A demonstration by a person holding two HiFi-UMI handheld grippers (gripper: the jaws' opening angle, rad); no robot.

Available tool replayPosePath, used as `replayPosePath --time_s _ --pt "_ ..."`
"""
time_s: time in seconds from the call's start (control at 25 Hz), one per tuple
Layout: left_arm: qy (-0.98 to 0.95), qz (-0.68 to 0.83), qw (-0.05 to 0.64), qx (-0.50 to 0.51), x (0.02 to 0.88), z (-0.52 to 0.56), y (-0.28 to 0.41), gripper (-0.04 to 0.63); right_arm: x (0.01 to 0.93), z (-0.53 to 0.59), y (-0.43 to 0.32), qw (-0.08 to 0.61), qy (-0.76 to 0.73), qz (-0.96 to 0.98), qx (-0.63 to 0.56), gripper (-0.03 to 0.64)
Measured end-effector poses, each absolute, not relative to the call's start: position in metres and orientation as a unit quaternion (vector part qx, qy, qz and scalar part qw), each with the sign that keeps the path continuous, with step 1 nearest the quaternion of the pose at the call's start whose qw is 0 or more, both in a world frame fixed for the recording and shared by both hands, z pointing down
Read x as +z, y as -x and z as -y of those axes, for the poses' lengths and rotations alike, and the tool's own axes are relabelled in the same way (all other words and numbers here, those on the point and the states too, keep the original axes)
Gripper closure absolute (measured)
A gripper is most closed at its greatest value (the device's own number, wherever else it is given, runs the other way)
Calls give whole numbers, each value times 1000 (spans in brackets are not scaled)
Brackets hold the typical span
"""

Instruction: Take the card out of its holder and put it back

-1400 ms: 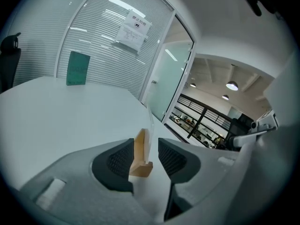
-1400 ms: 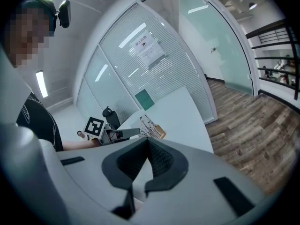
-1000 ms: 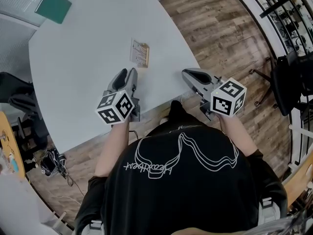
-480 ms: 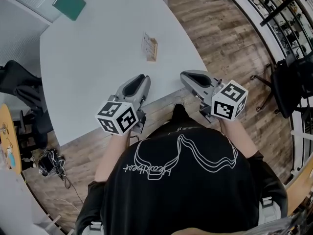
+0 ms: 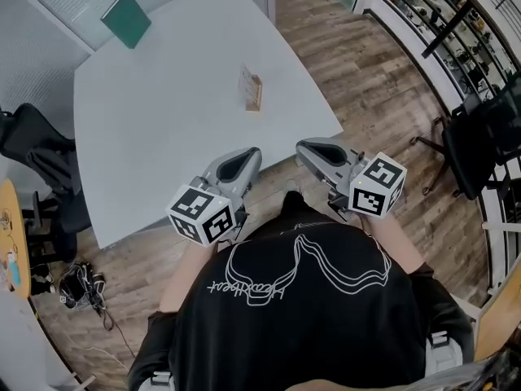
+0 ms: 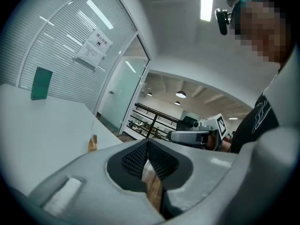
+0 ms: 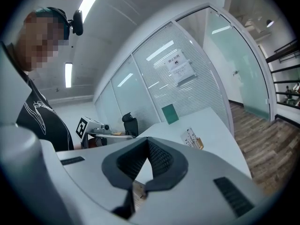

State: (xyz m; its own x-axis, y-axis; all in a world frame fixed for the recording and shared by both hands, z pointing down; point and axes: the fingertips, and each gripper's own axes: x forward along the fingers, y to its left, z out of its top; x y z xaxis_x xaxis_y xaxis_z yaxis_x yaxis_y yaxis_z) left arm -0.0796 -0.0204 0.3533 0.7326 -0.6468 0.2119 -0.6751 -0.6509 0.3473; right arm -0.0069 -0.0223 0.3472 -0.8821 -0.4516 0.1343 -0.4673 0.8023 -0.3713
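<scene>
A white card stands upright in a small wooden holder [image 5: 251, 90] on the white table [image 5: 163, 120], far ahead of both grippers. The left gripper view shows the holder [image 6: 92, 143] small at the left, and the right gripper view shows it [image 7: 193, 138] at the right. My left gripper [image 5: 249, 155] hangs over the table's near edge, its pads [image 6: 157, 161] shut together on nothing. My right gripper [image 5: 304, 147] is level with it just off the table's corner, over the floor. It is also shut and empty [image 7: 148, 144].
A green rectangular board [image 5: 126, 19] lies at the table's far corner by a glass partition. A black chair [image 5: 37, 157] stands to the left and another [image 5: 488, 129] to the right. A bag with cables [image 5: 77, 287] lies on the wood floor.
The left gripper drew back from over the table to its near edge, swung right, and its jaws closed. The right gripper barely moved. The card holder now sits farther from both.
</scene>
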Motion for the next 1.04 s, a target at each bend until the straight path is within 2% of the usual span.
replayPosePath --time_s 1.04 --pt "-913 357 197 26 351 20 78 581 350 21 12 29 -240 955 173 611"
